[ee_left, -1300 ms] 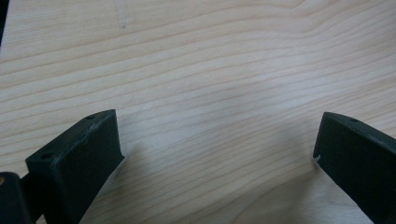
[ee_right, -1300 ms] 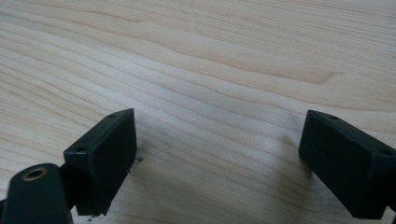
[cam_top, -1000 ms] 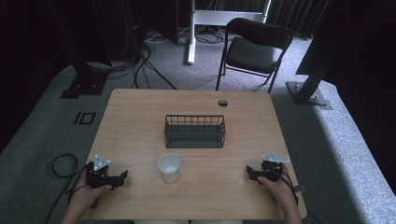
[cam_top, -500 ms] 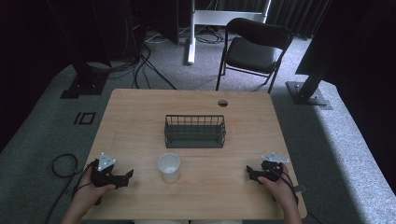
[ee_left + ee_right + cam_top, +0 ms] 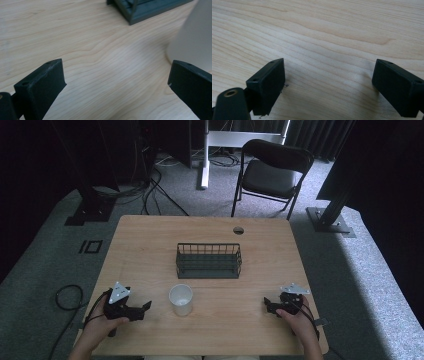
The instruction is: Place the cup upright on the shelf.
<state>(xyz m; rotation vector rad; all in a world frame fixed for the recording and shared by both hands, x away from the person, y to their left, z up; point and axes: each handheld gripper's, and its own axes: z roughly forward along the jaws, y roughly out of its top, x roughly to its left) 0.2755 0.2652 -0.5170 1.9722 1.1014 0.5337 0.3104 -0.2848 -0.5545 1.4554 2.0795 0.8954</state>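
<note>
A white paper cup (image 5: 180, 299) stands upright on the wooden table (image 5: 150, 245), just in front of a dark wire basket (image 5: 209, 260). My left gripper (image 5: 144, 309) is held low at the front left, a short way left of the cup, jaws wide open with bare wood between them. In the left gripper view the gripper (image 5: 115, 82) points past the cup (image 5: 195, 37), whose side rises at the right, with a corner of the basket (image 5: 140, 10) at the top. My right gripper (image 5: 268, 306) rests at the front right, open over bare wood (image 5: 329, 72).
A round cable hole (image 5: 238, 230) sits near the table's far edge. Beyond the table stand a black folding chair (image 5: 270, 172) and metal stand bases on grey carpet. A cable loop (image 5: 65, 297) lies on the floor at the left.
My left gripper has moved right, toward the cup, and lifted slightly. The right gripper, cup and basket have stayed where they were.
</note>
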